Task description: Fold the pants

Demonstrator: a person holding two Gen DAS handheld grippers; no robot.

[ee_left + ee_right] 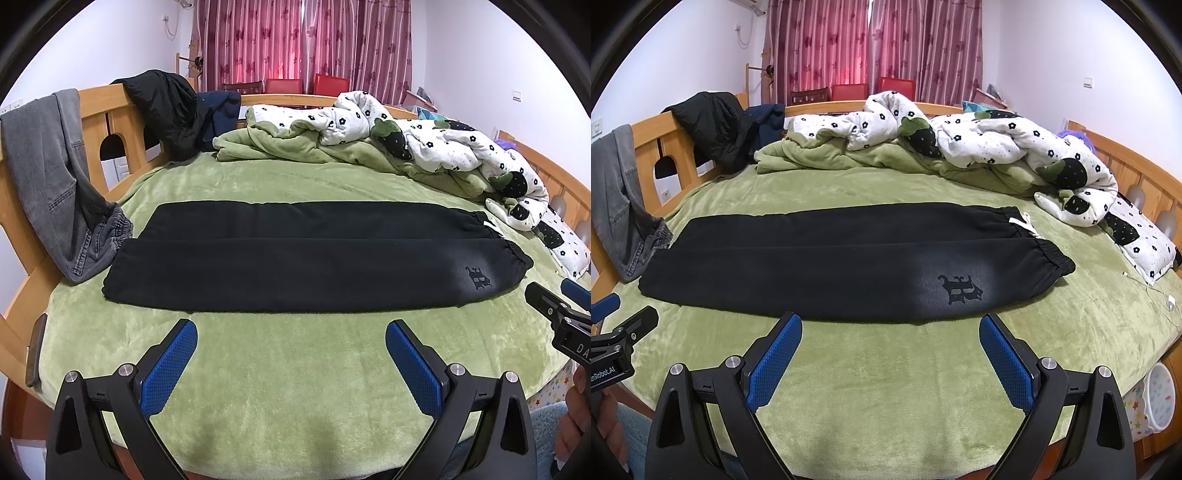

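Note:
Black sweatpants (295, 266) (827, 266) lie flat across the green bed cover, legs side by side, cuffs to the left and elastic waistband to the right. A dark logo (960, 290) sits near the waistband, and a white drawstring (1137, 223) pokes out there. My left gripper (290, 334) hovers open just short of the pants' near edge, nothing between its blue pads. My right gripper (890, 326) is open too, at the near edge below the logo. In the left wrist view the right gripper (554, 295) shows at the right edge.
Grey jeans (55, 184) hang over the wooden bed rail (99, 107) at left, touching the pants' cuffs. A black jacket (162, 107) drapes the rail behind. A crumpled flowered quilt (424, 147) fills the back right. A white charger cable (1160, 295) lies at the right.

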